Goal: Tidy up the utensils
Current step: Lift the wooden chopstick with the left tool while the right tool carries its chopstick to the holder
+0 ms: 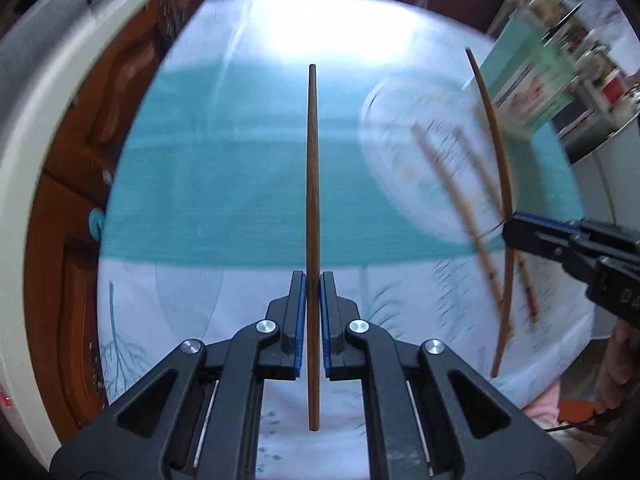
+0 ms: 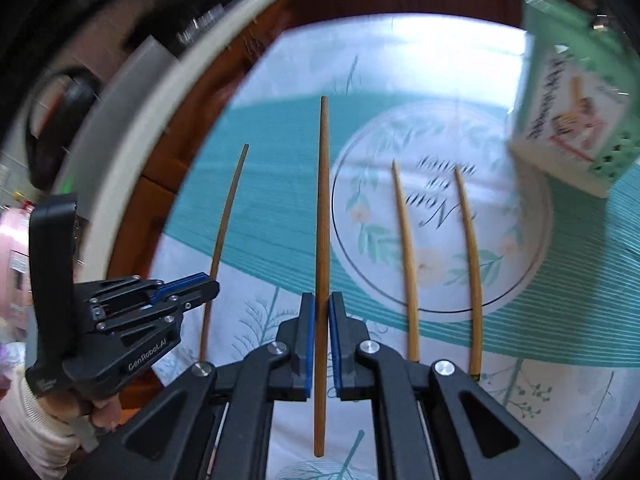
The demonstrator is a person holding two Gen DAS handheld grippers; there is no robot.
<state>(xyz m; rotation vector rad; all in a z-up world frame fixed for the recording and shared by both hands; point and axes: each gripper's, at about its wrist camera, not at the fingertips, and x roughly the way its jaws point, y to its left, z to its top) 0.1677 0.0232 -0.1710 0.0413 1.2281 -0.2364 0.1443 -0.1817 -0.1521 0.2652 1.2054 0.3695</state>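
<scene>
- Here the left gripper (image 1: 313,292) clamps one dark brown chopstick (image 1: 312,216) at centre frame, lifted off the tablecloth (image 1: 224,208).
- The right gripper (image 2: 321,312) pinches a second brown chopstick (image 2: 322,240).
- Two pale bamboo chopsticks (image 2: 406,256) lie across the printed circle, lower ends hidden behind the gripper.
- The green carton (image 2: 576,120), upper right, is blurred and cut off.

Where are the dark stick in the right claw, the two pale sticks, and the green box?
Dark chopstick (image 2: 322,240), right wrist view, mid-shaft.
Pale chopsticks (image 2: 408,264), right wrist view, left one's shaft.
Green box (image 2: 576,120), right wrist view, printed face.
</scene>
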